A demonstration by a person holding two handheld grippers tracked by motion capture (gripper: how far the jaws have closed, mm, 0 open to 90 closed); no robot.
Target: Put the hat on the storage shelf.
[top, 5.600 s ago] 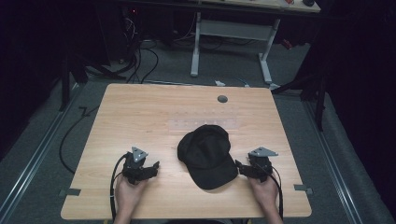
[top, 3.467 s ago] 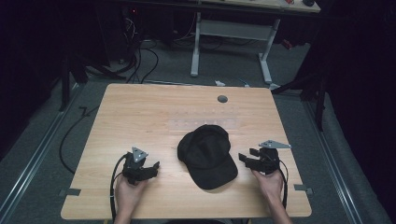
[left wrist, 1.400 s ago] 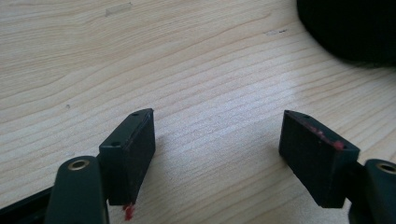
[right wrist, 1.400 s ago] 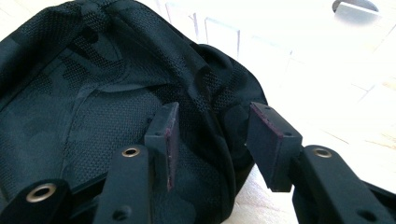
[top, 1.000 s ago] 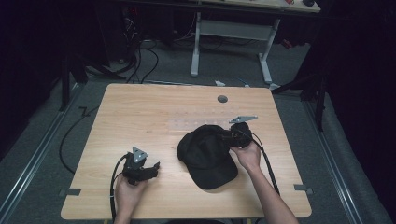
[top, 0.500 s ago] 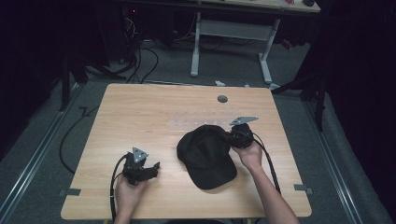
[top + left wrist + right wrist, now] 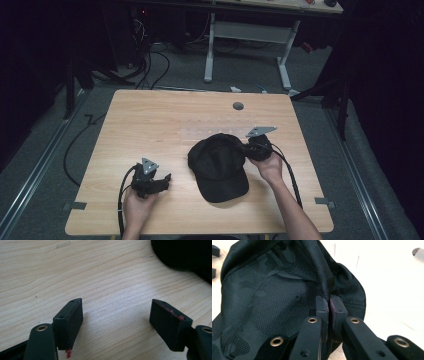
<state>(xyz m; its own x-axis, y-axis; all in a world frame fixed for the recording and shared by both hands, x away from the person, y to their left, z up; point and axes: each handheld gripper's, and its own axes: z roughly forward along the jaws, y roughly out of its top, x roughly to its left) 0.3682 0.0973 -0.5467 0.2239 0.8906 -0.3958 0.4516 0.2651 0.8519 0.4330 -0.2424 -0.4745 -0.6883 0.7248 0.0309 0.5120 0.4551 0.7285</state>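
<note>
A black cap (image 7: 219,165) lies on the wooden table (image 7: 150,120), brim toward the person. My right gripper (image 7: 246,149) is at the cap's right rear side, shut on a fold of its fabric; in the right gripper view the cap (image 7: 274,297) bunches up between the closed gripper (image 7: 329,303) tips. My left gripper (image 7: 162,181) rests low on the table to the left of the cap, open. In the left gripper view the gripper (image 7: 116,315) holds only bare wood between its tips, and the cap's edge (image 7: 185,255) lies at the top right.
A round grey grommet (image 7: 238,106) sits in the table near its far edge. A faint clear strip (image 7: 200,134) lies on the wood behind the cap. Cables and a white desk frame (image 7: 247,35) stand on the floor beyond the table.
My right gripper has moved from the cap's near right side up to its rear right side and closed on the fabric. The left gripper has stayed in place.
</note>
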